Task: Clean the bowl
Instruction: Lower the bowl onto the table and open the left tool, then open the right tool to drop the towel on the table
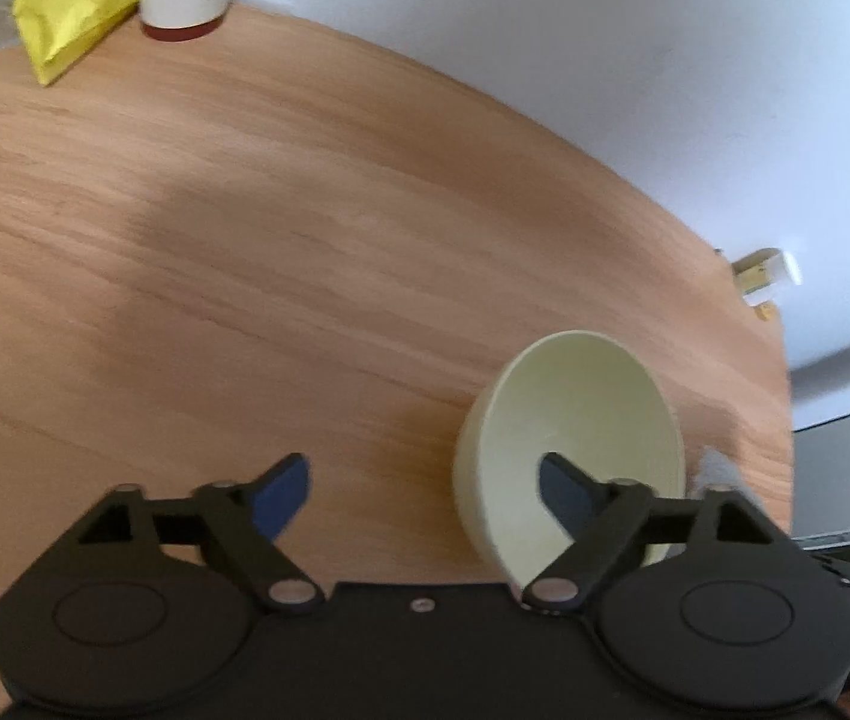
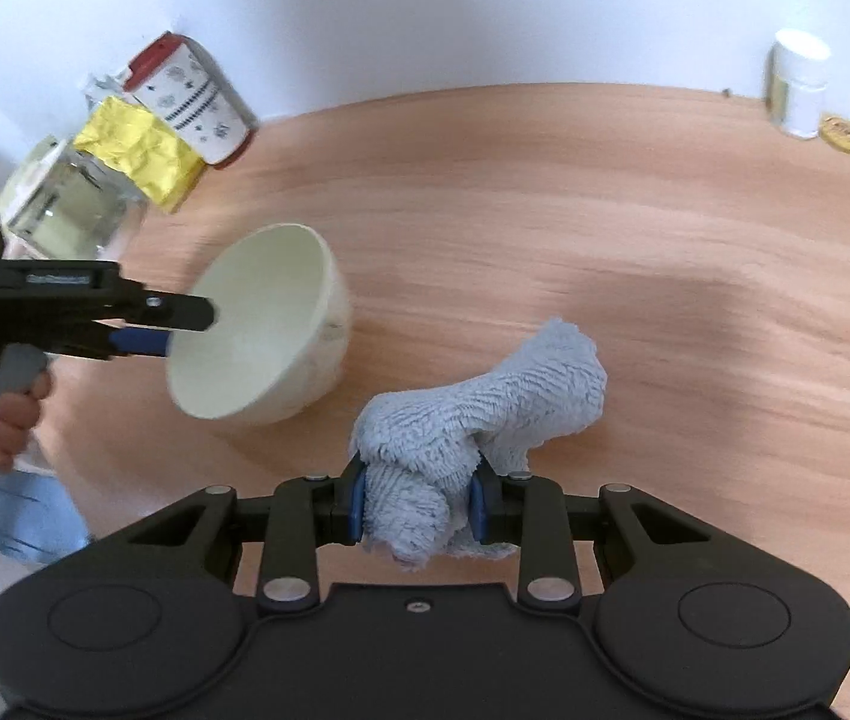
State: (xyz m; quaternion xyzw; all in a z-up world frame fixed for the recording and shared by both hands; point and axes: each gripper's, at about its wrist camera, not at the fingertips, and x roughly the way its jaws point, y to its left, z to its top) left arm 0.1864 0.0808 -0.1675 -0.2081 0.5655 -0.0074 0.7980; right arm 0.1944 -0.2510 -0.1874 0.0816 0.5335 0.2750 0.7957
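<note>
bowl: we see it cream and glossy, tipped on its side on the wooden table, mouth toward us.
risk: we judge it may rock or roll, since nothing grips it.
left gripper: spread wide, one finger inside the rim, not pinching.
right gripper: pinching the grey cloth just beside the bowl.
beyond: yellow packet, printed cup.

Bowl on the table, tipped on its side, mouth toward the left gripper, one finger inside the rim. Cloth right of the bowl, near it, clamped in the right gripper. Cup, bag and glass jar behind the bowl by the wall; small jar at the far right edge
</note>
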